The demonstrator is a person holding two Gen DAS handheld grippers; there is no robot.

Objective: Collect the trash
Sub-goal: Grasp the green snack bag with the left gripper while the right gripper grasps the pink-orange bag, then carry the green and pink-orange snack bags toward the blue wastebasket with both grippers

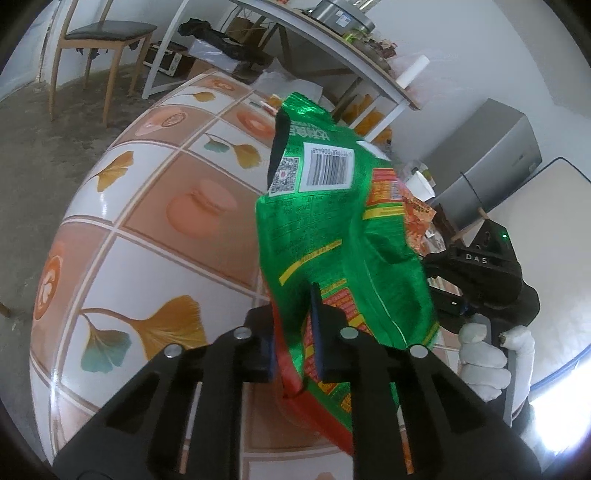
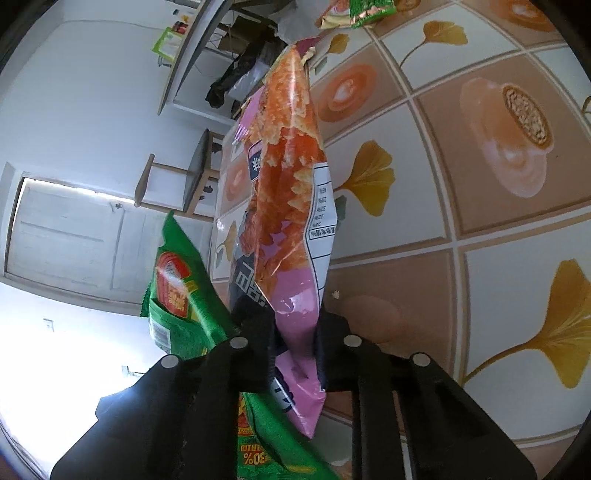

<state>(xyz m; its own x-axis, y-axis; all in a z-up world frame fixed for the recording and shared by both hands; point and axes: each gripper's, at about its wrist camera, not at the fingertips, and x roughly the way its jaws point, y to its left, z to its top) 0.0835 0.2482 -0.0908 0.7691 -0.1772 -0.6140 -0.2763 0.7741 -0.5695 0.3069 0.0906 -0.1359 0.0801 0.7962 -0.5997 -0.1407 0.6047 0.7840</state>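
Both wrappers lifted off counter point(image 1: 155, 258): left gripper point(image 1: 295, 332) clamping green bag point(image 1: 332, 221), right gripper point(image 2: 295, 343) clamping pink bag point(image 2: 291, 206). Next: carry to bin.

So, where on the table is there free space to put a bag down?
The patterned tablecloth shows bare tiles left of the green bag held by the left gripper. Right of the pink-orange bag in the right gripper it is bare too. It is crowded at the far edge, where wrappers lie.

A wooden chair point(image 1: 99, 40) stands beyond the ginkgo-patterned table point(image 1: 147, 229).
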